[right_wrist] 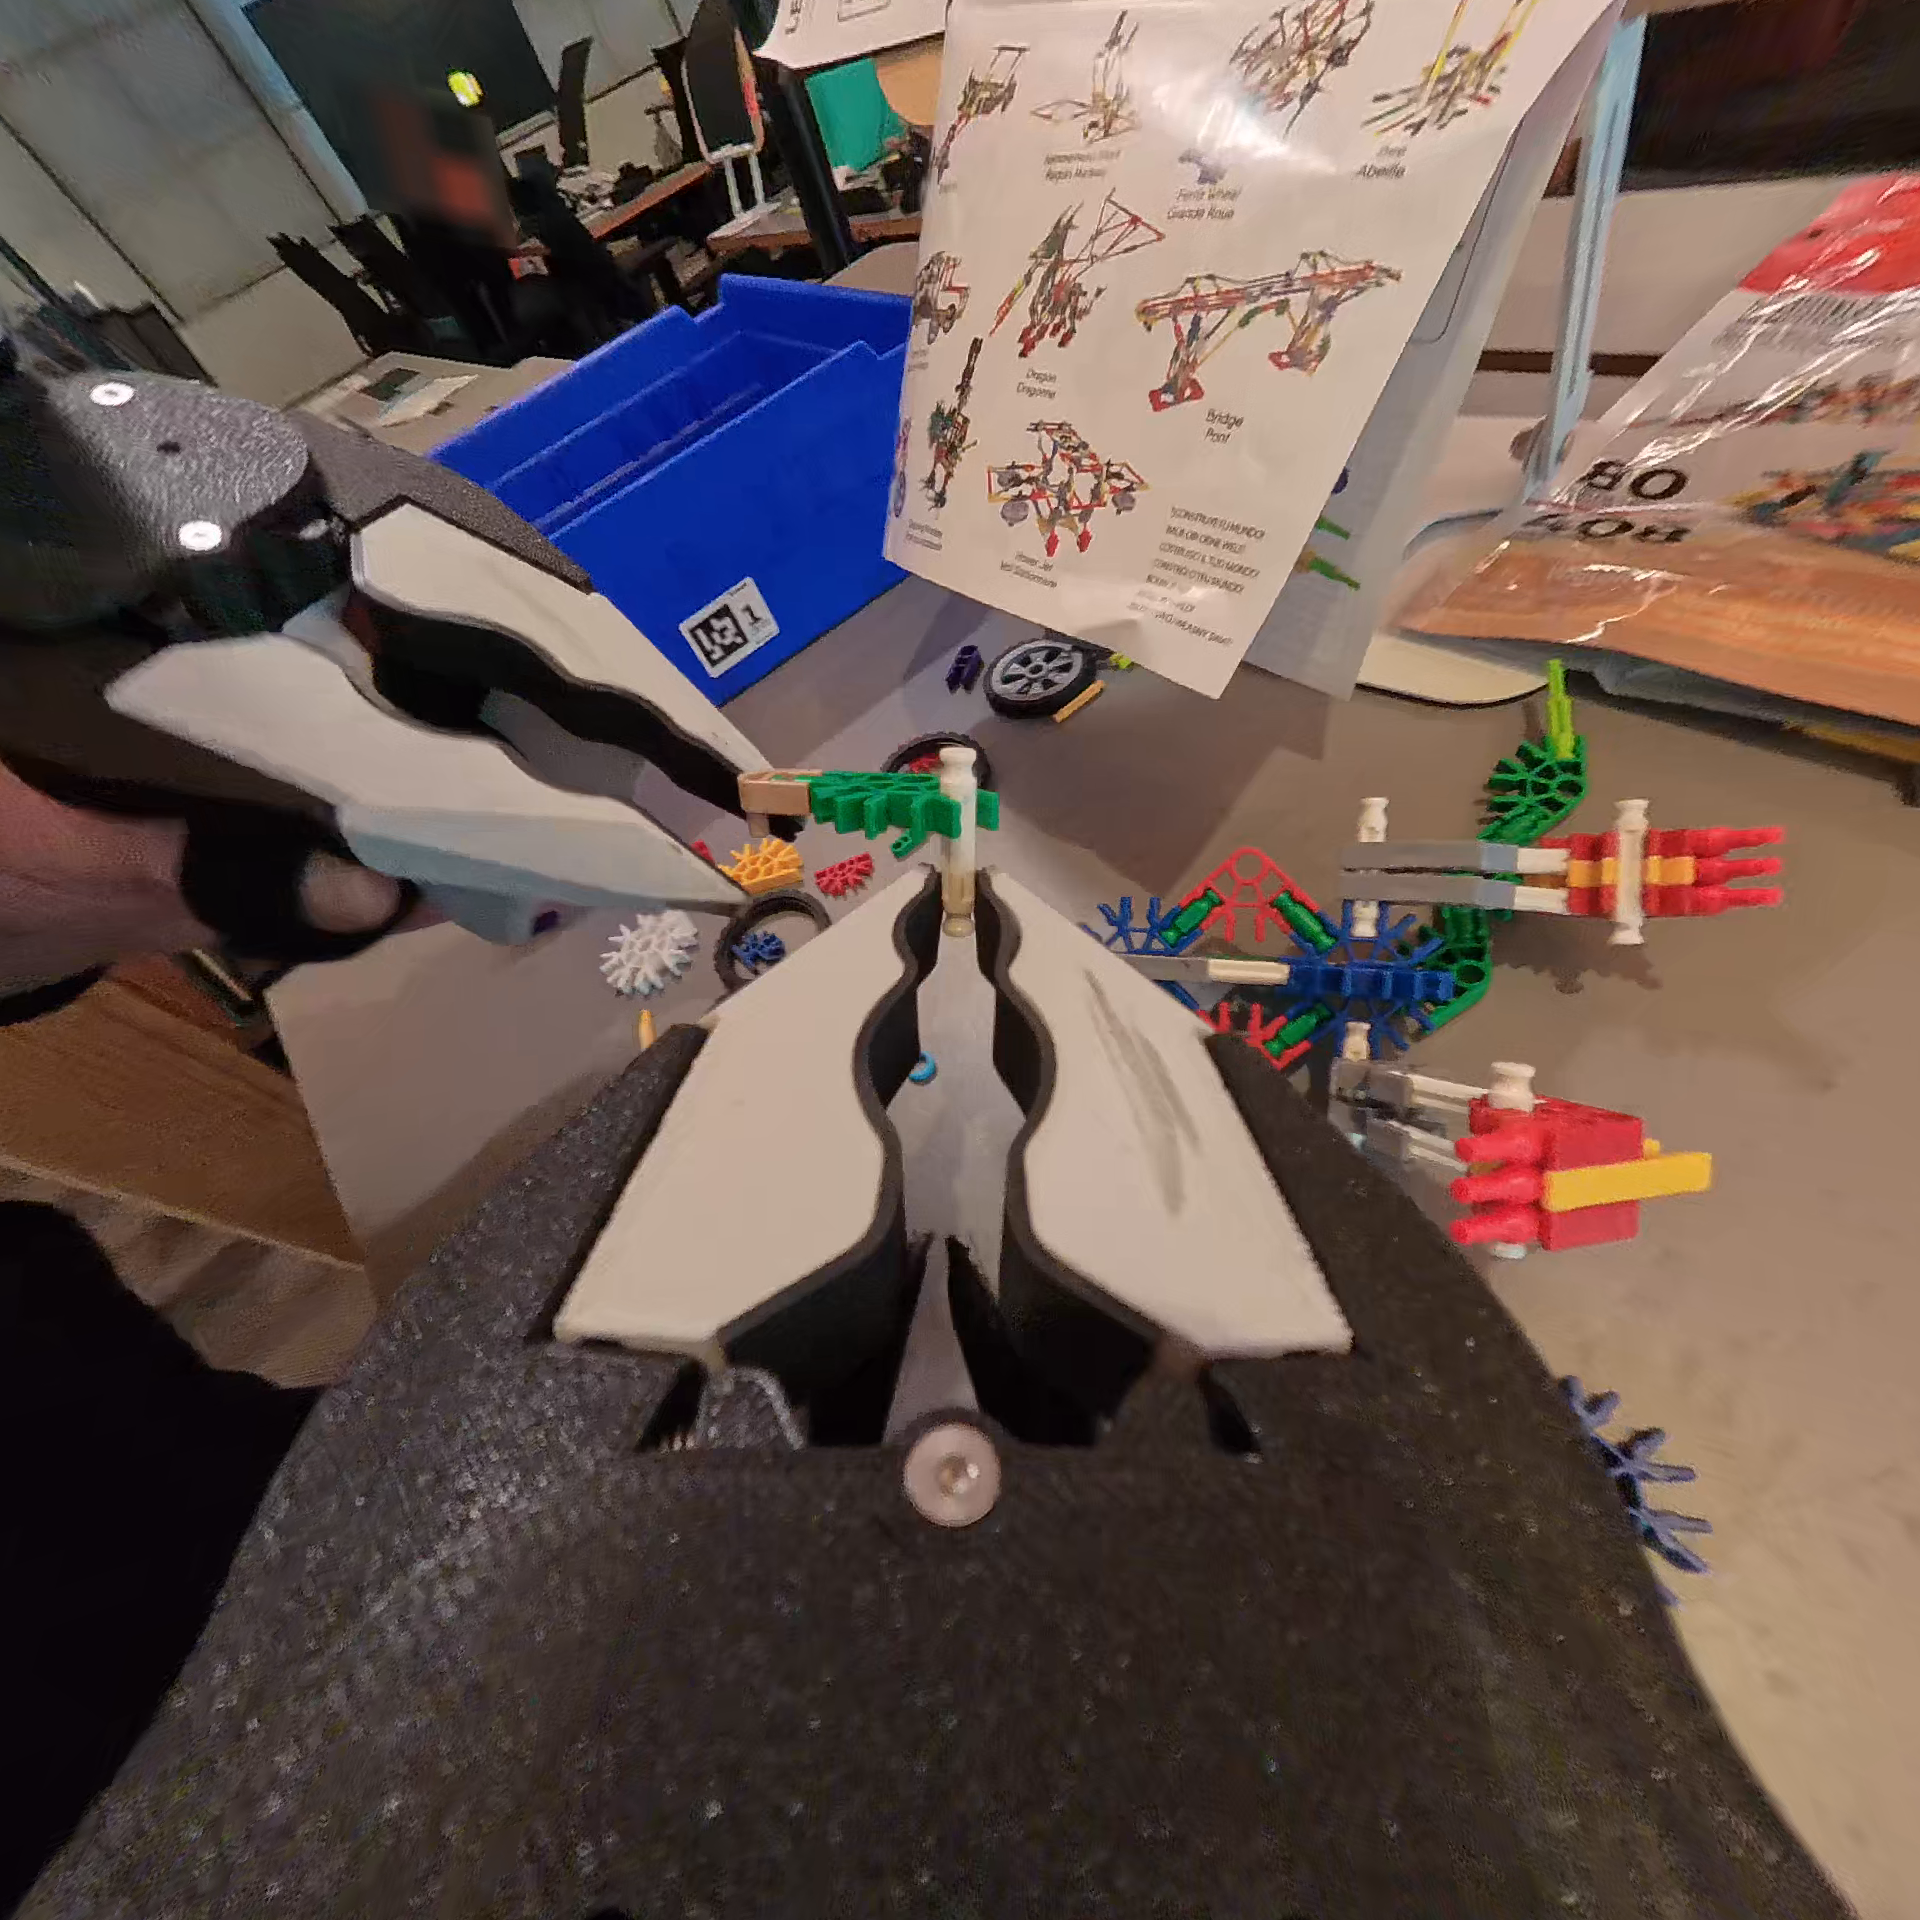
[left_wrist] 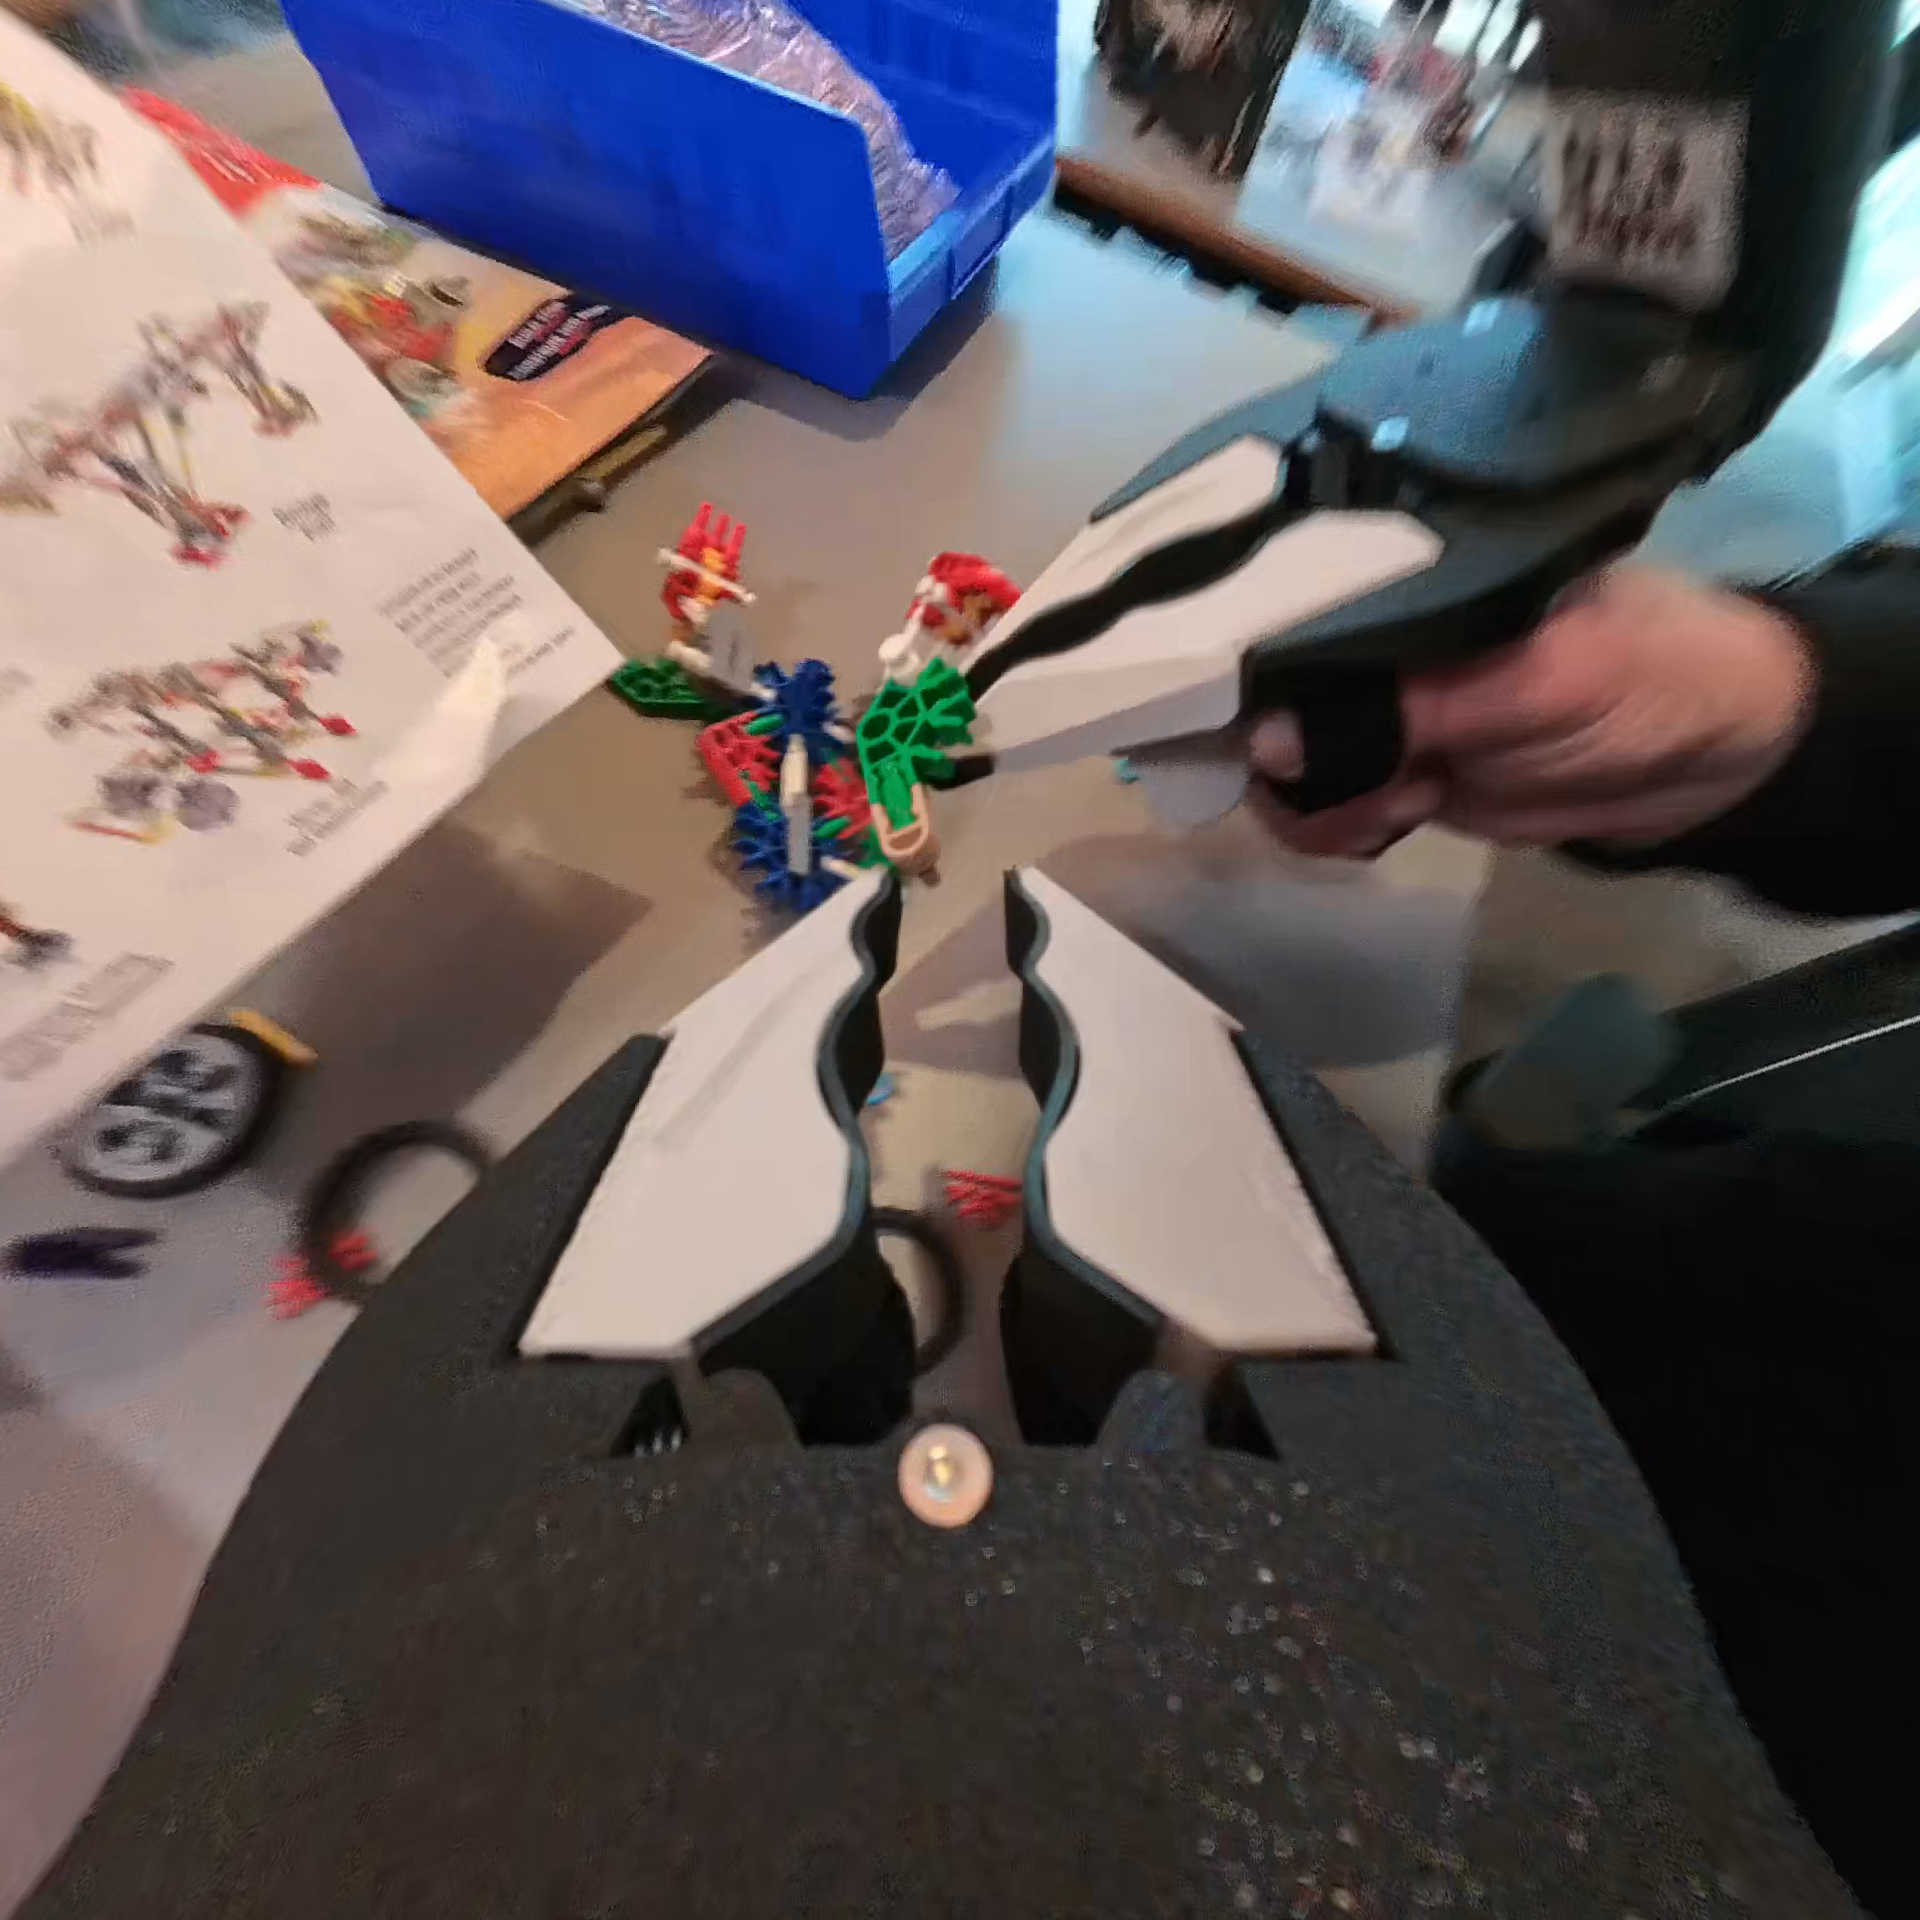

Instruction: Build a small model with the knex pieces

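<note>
My right gripper (right_wrist: 956,888) is shut on a short white rod (right_wrist: 958,821) that stands upright through a green connector (right_wrist: 883,805). A tan clip (right_wrist: 774,795) sticks out of the connector's left end. My left gripper (right_wrist: 740,842) comes in from the left with its jaws apart, its upper fingertip at the tan clip. In the left wrist view the left gripper (left_wrist: 951,883) is open, with the tan clip (left_wrist: 909,847) just beyond its left fingertip. The right gripper (left_wrist: 971,717) holds the green connector (left_wrist: 914,717) above the table. A built model (right_wrist: 1351,977) of blue, red and green pieces lies to the right.
A blue bin (right_wrist: 727,468) stands behind. A propped instruction sheet (right_wrist: 1195,312) and a plastic bag (right_wrist: 1714,520) are at the back right. A grey wheel (right_wrist: 1039,675), a white snowflake piece (right_wrist: 649,951), a yellow connector (right_wrist: 764,862) and a black tyre ring (left_wrist: 395,1195) lie loose on the grey table. The grippers are tip to tip, or close to it. From either gripper's tips it is about 20 cm to the grey wheel (right_wrist: 1039,675). The left camera catches it too, in the left wrist view (left_wrist: 201,1093).
</note>
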### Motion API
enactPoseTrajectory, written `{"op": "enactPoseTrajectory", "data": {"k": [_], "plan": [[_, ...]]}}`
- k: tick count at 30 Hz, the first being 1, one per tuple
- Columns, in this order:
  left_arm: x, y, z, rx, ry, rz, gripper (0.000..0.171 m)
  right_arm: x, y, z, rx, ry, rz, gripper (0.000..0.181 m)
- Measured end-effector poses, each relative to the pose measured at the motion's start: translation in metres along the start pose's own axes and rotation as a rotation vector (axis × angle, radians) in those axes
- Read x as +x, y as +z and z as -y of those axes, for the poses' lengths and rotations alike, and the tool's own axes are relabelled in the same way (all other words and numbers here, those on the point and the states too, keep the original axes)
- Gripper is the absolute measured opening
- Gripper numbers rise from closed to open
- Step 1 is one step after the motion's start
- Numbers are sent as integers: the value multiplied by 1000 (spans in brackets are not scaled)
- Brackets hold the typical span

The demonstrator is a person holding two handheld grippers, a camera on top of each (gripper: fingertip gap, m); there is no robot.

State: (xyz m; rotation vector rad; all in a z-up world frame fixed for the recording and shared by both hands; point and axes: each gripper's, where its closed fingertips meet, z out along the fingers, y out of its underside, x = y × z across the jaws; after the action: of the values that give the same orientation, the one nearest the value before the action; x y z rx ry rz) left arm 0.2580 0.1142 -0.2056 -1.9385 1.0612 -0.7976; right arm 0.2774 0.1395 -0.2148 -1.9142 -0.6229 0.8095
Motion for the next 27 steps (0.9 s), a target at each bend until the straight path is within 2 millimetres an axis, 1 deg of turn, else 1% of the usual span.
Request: {"op": "enactPoseTrajectory", "data": {"k": [2,4,6,8,11,13,15,17,21,25,27], "plan": [[1,-3,7,64,-116,-57,18,-3,-1,-1,7,-40,-4,5],[4,-2,4,49,-102,-64,17,-6,-2,-3,5,-65,-14,5],[2,-2,0,27,-50,-17,9,-8,-2,-6,0,-89,-25,5],[2,-1,-4,10,-62,-21,9,-8,-3,-7,1,-97,-28,5],[2,0,-4,20,-134,-42,8,-7,-3,-7,4,-148,-54,5],[1,0,-2,44,-215,-70,8,-7,-3,-5,10,-173,-66,5],[0,-2,0,74,-284,-98,7,-7,-3,-3,18,-179,-61,5],[0,-2,0,85,-308,-109,7,-8,-4,-2,22,-176,-52,5],[1,-3,3,88,-273,-95,7,-8,-5,0,39,-165,-44,5],[2,-1,1,53,-177,-56,7,-8,-7,-2,22,-165,-24,6],[4,-1,5,68,-215,-74,7,-7,-9,0,32,-186,-36,5]]}}
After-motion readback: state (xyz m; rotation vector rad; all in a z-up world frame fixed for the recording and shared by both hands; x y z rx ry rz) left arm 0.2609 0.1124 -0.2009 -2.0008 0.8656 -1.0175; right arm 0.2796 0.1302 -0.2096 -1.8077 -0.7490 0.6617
